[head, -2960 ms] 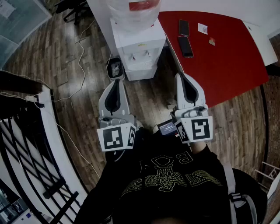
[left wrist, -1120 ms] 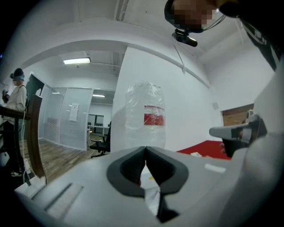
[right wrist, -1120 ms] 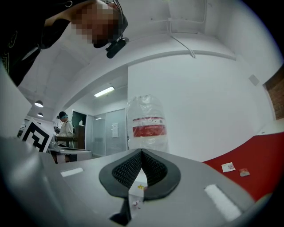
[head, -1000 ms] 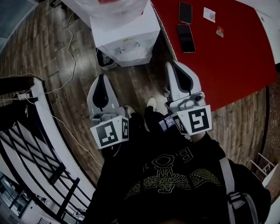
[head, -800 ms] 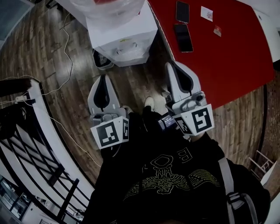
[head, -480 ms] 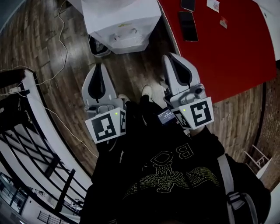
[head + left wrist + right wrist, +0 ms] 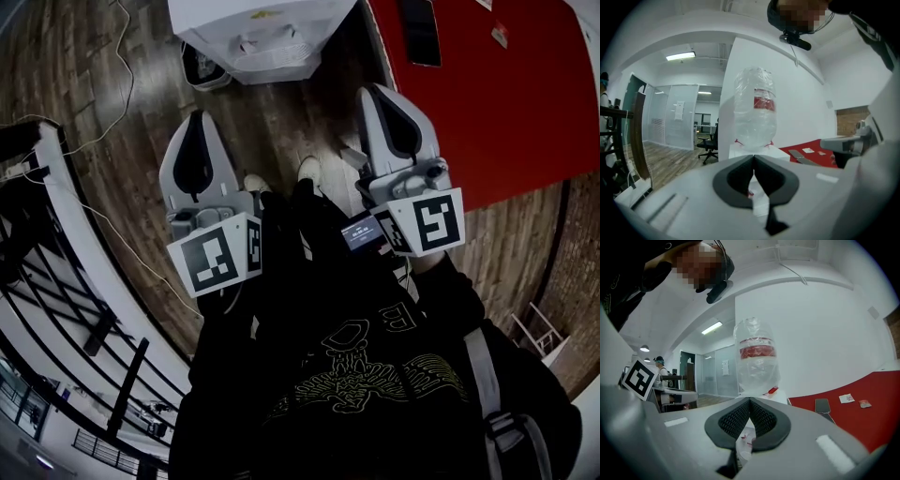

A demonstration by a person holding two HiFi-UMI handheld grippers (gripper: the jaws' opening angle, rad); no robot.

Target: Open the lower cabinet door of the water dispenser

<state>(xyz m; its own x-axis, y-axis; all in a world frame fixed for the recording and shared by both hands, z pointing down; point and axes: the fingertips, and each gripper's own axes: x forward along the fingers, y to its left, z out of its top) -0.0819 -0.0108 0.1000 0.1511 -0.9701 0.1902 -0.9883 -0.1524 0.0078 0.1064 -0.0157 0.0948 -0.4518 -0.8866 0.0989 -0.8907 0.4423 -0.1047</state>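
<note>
The opening of the lower cabinet door looked not yet begun. The left claw (image 7: 194,118) and the right claw (image 7: 379,92) were both held over the wooden floor (image 7: 103,141), near the water dispenser (image 7: 262,33) but apart from it, touching nothing. In the left gripper view the left claw's pads met at their tips with nothing between them, and the right gripper view showed the right claw closed and empty in the same way. The dispenser stood straight ahead of both, just beside the red tabletop (image 7: 497,122), with its clear bottle (image 7: 755,112) upright on top. By my reading, the whole job remained: reaching the door, catching its edge or handle, and swinging it out. The door itself showed in no view. The head view looked down on the dispenser's top and tap ledge and cut the cabinet off at the frame's edge, while each claw's own body covered the lower front, so its handle, hinge side and present state could not be told.
</note>
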